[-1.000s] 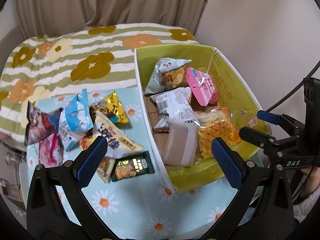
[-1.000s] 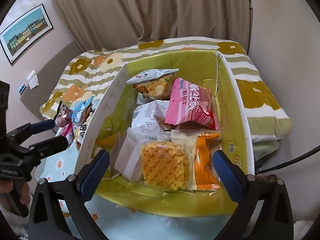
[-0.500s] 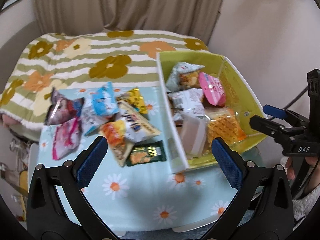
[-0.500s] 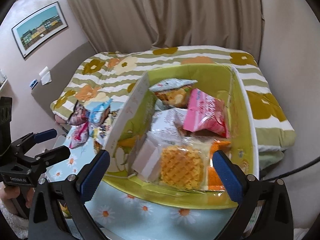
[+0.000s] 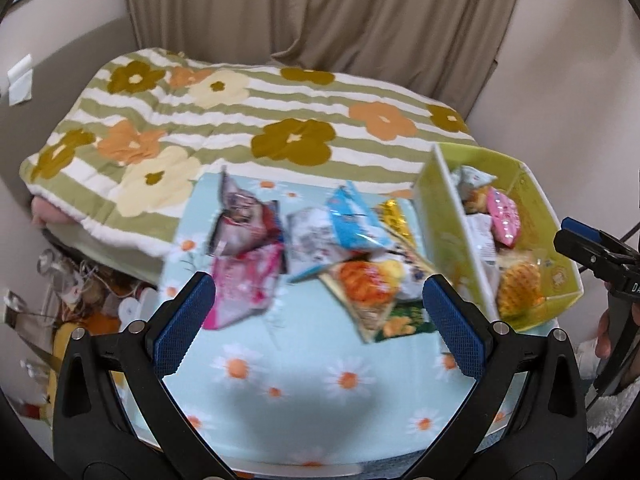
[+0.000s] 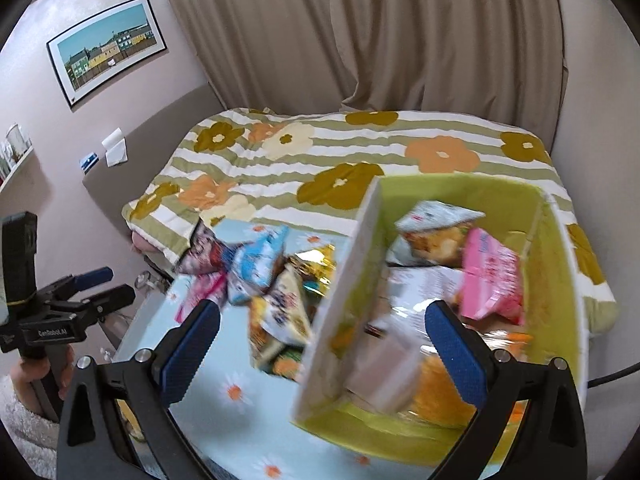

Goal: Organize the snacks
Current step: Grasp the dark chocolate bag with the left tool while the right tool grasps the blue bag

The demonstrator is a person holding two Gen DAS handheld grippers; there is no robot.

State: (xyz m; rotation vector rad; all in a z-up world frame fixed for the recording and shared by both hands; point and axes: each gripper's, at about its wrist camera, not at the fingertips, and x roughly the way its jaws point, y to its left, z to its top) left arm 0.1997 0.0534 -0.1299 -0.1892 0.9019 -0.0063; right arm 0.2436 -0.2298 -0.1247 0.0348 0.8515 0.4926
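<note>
A green cardboard box (image 5: pixel 440 208) (image 6: pixel 348 292) stands on the right of a daisy-print table and holds several snacks, among them a pink packet (image 5: pixel 506 218) (image 6: pixel 492 276) and a waffle pack (image 5: pixel 520 290). A pile of loose snack packets (image 5: pixel 320 240) (image 6: pixel 260 280) lies left of the box. My left gripper (image 5: pixel 318 328) hovers open above the table in front of the pile, holding nothing. My right gripper (image 6: pixel 320 344) hangs open over the box's near left wall, also empty. Each gripper shows at the edge of the other's view.
The daisy-print table (image 5: pixel 304 392) has bare cloth in front of the pile. Behind it lies a bed with a flowered striped quilt (image 5: pixel 240 120), then curtains (image 6: pixel 380 40). Clutter (image 5: pixel 80 280) sits on the floor at the left. A framed picture (image 6: pixel 108 48) hangs on the wall.
Both grippers have pulled back and up from the box. The left view has swung left toward the loose pile. Both stay open and empty; the snacks have not moved.
</note>
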